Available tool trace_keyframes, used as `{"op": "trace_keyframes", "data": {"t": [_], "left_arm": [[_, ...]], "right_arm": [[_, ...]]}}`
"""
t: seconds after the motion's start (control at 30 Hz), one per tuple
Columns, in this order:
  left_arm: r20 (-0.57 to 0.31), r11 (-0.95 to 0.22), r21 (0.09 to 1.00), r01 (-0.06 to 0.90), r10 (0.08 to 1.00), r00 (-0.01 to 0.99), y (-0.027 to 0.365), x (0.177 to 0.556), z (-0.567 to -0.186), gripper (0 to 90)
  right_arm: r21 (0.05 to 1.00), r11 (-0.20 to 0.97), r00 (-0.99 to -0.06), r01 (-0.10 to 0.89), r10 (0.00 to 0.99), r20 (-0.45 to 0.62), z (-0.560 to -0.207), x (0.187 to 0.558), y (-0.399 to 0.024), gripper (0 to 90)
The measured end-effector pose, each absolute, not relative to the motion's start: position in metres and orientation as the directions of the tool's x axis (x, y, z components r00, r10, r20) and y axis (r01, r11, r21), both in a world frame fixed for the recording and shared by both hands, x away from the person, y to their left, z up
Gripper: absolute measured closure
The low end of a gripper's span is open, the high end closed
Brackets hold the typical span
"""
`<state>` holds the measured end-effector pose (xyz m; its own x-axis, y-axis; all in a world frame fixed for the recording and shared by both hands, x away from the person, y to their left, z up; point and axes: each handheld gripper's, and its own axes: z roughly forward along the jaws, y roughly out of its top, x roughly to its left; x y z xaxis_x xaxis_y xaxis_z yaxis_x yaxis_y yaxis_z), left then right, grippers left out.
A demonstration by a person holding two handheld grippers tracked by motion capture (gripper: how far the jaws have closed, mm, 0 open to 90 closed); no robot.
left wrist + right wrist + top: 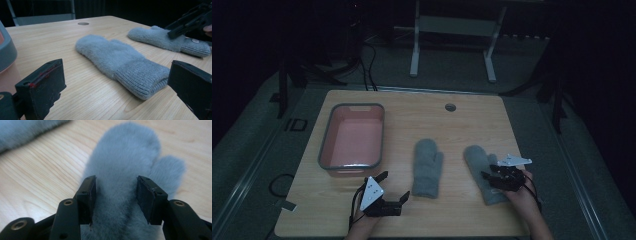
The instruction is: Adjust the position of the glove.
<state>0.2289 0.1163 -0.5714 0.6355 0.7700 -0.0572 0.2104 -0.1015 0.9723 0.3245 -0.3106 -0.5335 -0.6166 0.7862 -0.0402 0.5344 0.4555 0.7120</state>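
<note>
High view showed a wooden table (462, 120) carrying two grey fleece mittens and a pink plastic tub (352, 137) with a grey rim near its far left corner. The left mitten (428, 167) lay near the middle of the table, fingertip end toward the far edge, ribbed cuff toward the near edge. The right mitten (479, 167) lay toward the near right corner, its long axis running from the near edge up and slightly leftward, thumb on its right side.

The right gripper (493, 176) sat over the right mitten's lower half, coming in from the cuff end. In the right gripper view its jaws stood about half open, one on each side of the right mitten (125, 160), with fleece between them; the pads looked close to the pile but did not visibly squeeze it, so I judged it not yet gripped. The jaws straddled the mitten across its width, so closing would pinch it crosswise to the long axis.

The left gripper (393, 189) rested near the table's near edge, just in front of the tub, jaws spread wide with nothing between them. In the left gripper view the left mitten (117, 58) lay ahead with its cuff end nearest, well within that hand's reach, while the right mitten (160, 37) lay beyond it under the right gripper (191, 21).
</note>
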Motion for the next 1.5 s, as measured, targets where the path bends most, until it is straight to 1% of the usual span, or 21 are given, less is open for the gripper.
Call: {"op": "trace_keyframes", "data": {"t": [0.07,0.1,0.13,0.17,0.2,0.3,0.37,0.43,0.47,0.53,0.57,0.6,0.63,0.87,1.0,1.1,1.13,1.23,1.37,1.47,1.5], "left_arm": [[-0.057,-0.103,0.972,0.211,0.768,0.638,0.116,0.229,-0.571,1.5],[-0.059,-0.101,0.972,0.212,0.767,0.639,0.116,0.229,-0.571,1.5],[-0.062,-0.099,0.972,0.212,0.765,0.64,0.116,0.229,-0.571,1.5],[-0.063,-0.1,0.971,0.216,0.767,0.639,0.116,0.229,-0.571,1.5],[-0.063,-0.1,0.971,0.216,0.767,0.639,0.116,0.229,-0.571,1.5],[-0.06,-0.103,0.971,0.215,0.768,0.638,0.115,0.229,-0.571,1.5],[-0.061,-0.099,0.972,0.213,0.768,0.638,0.115,0.228,-0.571,1.5],[-0.06,-0.1,0.972,0.213,0.768,0.637,0.115,0.228,-0.571,1.5],[-0.058,-0.101,0.972,0.21,0.768,0.638,0.115,0.228,-0.571,1.5],[-0.057,-0.102,0.972,0.21,0.77,0.636,0.115,0.228,-0.571,1.5],[-0.047,-0.11,0.972,0.208,0.775,0.63,0.115,0.227,-0.571,1.5],[-0.032,-0.123,0.971,0.204,0.782,0.623,0.114,0.227,-0.571,1.5],[-0.023,-0.131,0.971,0.198,0.779,0.626,0.113,0.226,-0.571,1.5],[0.008,-0.136,0.979,0.15,0.764,0.645,0.11,0.22,-0.564,1.6],[-0.015,-0.113,0.982,0.154,0.757,0.653,0.109,0.219,-0.561,1.5],[-0.021,-0.101,0.985,0.143,0.743,0.669,0.105,0.217,-0.558,1.5],[-0.022,-0.098,0.985,0.14,0.739,0.673,0.105,0.216,-0.557,1.5],[-0.024,-0.097,0.985,0.14,0.734,0.678,0.103,0.218,-0.556,1.6],[-0.047,-0.082,0.984,0.159,0.739,0.672,0.103,0.22,-0.555,1.5],[-0.094,-0.053,0.978,0.201,0.752,0.653,0.104,0.217,-0.556,1.5],[-0.099,-0.05,0.977,0.207,0.753,0.651,0.104,0.216,-0.556,1.5]], "right_arm": [[0.712,0.453,-0.604,0.536,0.795,-0.052,-0.541,0.325,-0.31,51.9],[0.735,0.393,-0.57,0.553,0.822,-0.011,-0.548,0.323,-0.311,59.0],[0.735,0.393,-0.57,0.553,0.822,-0.011,-0.548,0.323,-0.311,59.0],[0.747,0.342,-0.535,0.569,0.844,0.021,-0.552,0.321,-0.31,65.6],[0.747,0.342,-0.535,0.569,0.844,0.021,-0.552,0.321,-0.31,65.6],[0.735,0.336,-0.496,0.588,0.868,0.0,-0.551,0.318,-0.304,76.1],[0.731,0.324,-0.445,0.601,0.895,-0.031,-0.549,0.316,-0.295,80.3],[0.732,0.307,-0.428,0.608,0.904,-0.024,-0.548,0.315,-0.293,80.9],[0.738,0.251,-0.388,0.626,0.921,0.016,-0.545,0.314,-0.29,81.5],[0.74,0.241,-0.376,0.628,0.926,0.018,-0.543,0.313,-0.289,81.7],[0.752,0.188,-0.337,0.632,0.94,0.049,-0.536,0.31,-0.285,81.7],[0.752,0.188,-0.337,0.632,0.94,0.049,-0.536,0.31,-0.285,81.7],[0.758,0.152,-0.31,0.634,0.948,0.07,-0.531,0.307,-0.28,81.7],[0.775,0.067,-0.244,0.629,0.963,0.114,-0.512,0.303,-0.25,81.8],[0.777,0.039,-0.227,0.628,0.964,0.136,-0.507,0.303,-0.242,81.8],[0.783,0.031,-0.221,0.621,0.966,0.136,-0.495,0.299,-0.212,81.8],[0.783,0.031,-0.221,0.621,0.966,0.136,-0.495,0.299,-0.212,81.8],[0.781,-0.002,-0.223,0.624,0.958,0.18,-0.489,0.301,-0.195,81.8],[0.789,0.004,-0.232,0.614,0.957,0.176,-0.484,0.301,-0.173,81.8],[0.785,-0.019,-0.218,0.62,0.956,0.195,-0.483,0.305,-0.144,81.7],[0.785,-0.019,-0.218,0.62,0.956,0.195,-0.483,0.305,-0.144,81.7]]}}
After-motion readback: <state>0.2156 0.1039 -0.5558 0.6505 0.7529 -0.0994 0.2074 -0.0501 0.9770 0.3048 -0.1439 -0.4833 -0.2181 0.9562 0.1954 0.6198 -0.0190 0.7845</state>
